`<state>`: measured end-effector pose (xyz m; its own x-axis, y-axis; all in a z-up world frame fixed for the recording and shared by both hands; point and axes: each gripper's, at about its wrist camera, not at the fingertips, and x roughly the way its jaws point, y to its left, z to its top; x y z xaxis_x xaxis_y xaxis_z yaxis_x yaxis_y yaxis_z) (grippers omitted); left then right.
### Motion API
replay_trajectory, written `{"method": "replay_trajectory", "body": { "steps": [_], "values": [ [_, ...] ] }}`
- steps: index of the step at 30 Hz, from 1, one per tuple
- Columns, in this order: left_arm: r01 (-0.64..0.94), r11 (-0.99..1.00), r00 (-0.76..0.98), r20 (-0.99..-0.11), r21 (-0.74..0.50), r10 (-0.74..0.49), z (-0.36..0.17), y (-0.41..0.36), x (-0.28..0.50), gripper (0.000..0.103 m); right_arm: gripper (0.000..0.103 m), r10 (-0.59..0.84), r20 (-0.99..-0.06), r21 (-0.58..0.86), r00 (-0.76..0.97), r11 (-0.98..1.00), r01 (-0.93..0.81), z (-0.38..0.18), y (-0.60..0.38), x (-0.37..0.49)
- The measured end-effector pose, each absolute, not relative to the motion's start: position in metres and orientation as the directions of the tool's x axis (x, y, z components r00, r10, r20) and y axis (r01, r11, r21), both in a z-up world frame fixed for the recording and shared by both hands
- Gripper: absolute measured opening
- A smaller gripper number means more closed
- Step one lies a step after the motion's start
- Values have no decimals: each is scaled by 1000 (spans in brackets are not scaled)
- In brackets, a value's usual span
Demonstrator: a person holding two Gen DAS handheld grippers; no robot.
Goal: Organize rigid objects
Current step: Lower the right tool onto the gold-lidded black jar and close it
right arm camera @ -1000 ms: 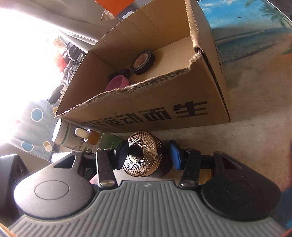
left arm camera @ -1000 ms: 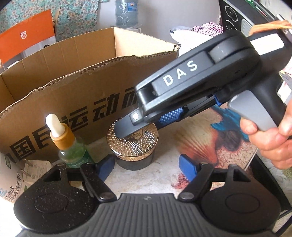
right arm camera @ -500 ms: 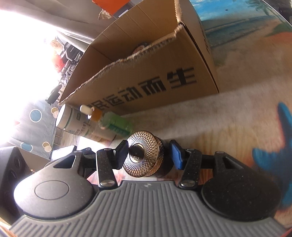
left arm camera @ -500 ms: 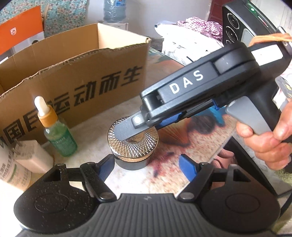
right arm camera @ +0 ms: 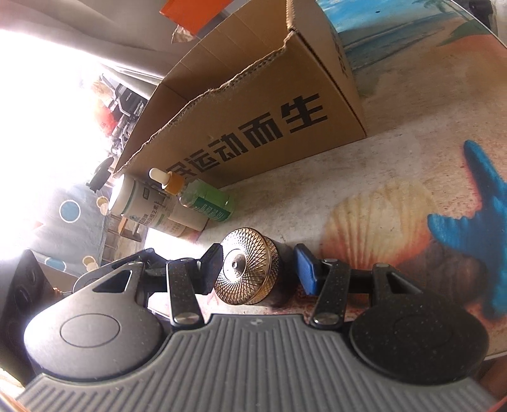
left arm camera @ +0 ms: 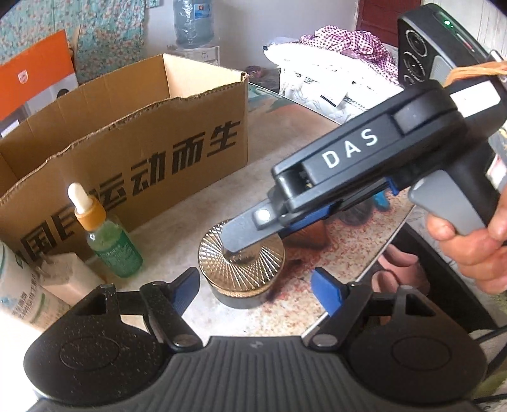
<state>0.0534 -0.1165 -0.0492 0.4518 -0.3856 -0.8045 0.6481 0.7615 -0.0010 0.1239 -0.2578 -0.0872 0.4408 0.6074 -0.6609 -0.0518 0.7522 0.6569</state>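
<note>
Gold-lidded jar now sits on the bench; right gripper fingers have spread apart, releasing it, five o'clock from the box. Left gripper gapes idle.

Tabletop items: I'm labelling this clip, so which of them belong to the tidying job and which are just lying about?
Job:
gold-lidded jar, standing between the open fingers of the right gripper
cardboard box
dropper bottle
white tube

Lying about:
orange box
water jug
pile of cloth
</note>
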Motion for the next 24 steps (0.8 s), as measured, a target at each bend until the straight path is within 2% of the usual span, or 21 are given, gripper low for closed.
{"method": "replay_trajectory", "body": {
  "steps": [14, 24],
  "values": [
    [658, 753, 445, -820, 28, -359, -64, -133, 68, 78, 49, 622, -658, 670, 424, 741, -48, -94, -261, 118],
    [631, 775, 461, -824, 43, -329, -68, -135, 71, 58, 51, 635, -644, 687, 427, 726, -44, -96, -261, 116]
  ]
}}
